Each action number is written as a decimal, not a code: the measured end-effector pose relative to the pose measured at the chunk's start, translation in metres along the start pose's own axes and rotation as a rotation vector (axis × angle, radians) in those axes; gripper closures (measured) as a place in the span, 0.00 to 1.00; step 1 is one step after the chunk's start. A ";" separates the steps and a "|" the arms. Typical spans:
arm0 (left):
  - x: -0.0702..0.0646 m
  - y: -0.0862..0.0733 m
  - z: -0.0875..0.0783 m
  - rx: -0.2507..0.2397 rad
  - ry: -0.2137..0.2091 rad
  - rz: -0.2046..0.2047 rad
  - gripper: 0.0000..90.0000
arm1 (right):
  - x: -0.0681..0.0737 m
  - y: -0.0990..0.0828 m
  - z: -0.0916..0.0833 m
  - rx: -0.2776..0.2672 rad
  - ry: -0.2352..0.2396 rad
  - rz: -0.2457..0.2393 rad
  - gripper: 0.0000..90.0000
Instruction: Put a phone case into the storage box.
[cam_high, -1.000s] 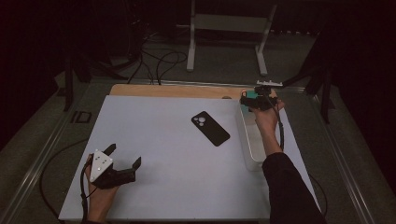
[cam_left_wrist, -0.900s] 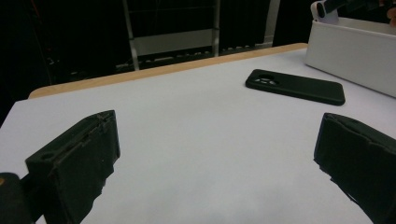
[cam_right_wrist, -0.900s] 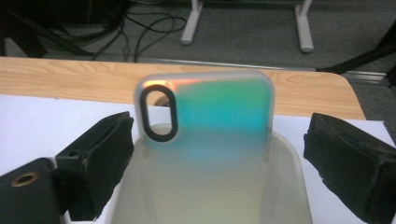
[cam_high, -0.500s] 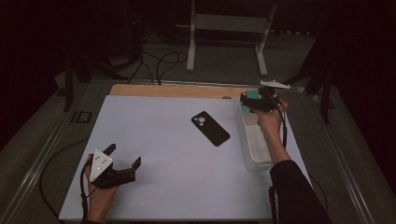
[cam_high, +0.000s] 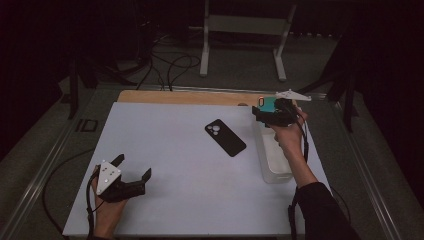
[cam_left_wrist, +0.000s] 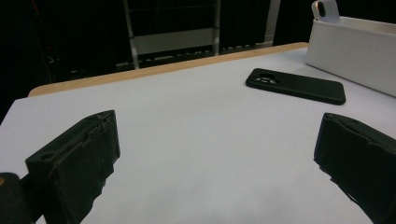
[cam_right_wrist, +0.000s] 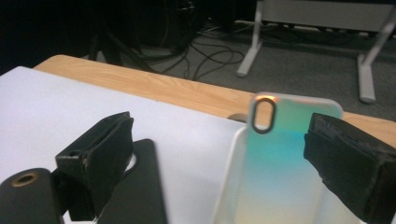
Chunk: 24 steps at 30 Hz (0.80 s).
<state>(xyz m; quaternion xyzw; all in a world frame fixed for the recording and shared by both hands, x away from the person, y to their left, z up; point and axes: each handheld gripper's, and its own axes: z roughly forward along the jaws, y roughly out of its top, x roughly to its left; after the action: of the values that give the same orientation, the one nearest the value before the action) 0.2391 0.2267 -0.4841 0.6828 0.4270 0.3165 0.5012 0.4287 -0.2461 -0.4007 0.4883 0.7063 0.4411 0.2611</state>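
Observation:
A black phone case (cam_high: 225, 137) lies flat on the white table mat (cam_high: 175, 150), camera cutout toward the far side. A teal, iridescent phone case (cam_right_wrist: 285, 158) stands upright in the far end of a white bin (cam_high: 272, 165). My right gripper (cam_high: 272, 114) hovers there, open, and the teal case (cam_high: 267, 103) rises between its spread jaws; the left jaw is clear of it. My left gripper (cam_high: 132, 167) rests open at the front left with nothing between its jaws. In the left gripper view the black case (cam_left_wrist: 296, 86) and the bin (cam_left_wrist: 355, 51) lie ahead.
A wooden strip (cam_high: 185, 97) runs along the mat's far edge. Beyond it are floor cables (cam_high: 170, 65) and a metal stand (cam_high: 245, 25). The bin runs along the mat's right edge.
The right hand has shifted slightly toward the far end of the bin, with the teal case still between the open jaws. The left gripper has stayed put.

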 end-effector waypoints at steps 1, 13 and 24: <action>0.000 0.000 0.000 0.000 0.000 0.000 0.01 | 0.000 0.000 0.000 0.000 0.000 0.000 0.09; -0.001 0.000 0.000 0.000 -0.001 0.002 0.01 | 0.031 0.007 -0.016 -0.036 0.100 -0.064 0.09; -0.001 0.000 0.000 0.001 -0.007 0.003 0.01 | 0.049 0.004 -0.016 -0.036 0.161 -0.084 0.09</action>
<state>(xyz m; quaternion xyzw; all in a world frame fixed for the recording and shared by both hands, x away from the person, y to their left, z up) 0.2389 0.2258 -0.4840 0.6849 0.4245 0.3146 0.5017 0.3985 -0.2060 -0.3863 0.4165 0.7368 0.4802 0.2304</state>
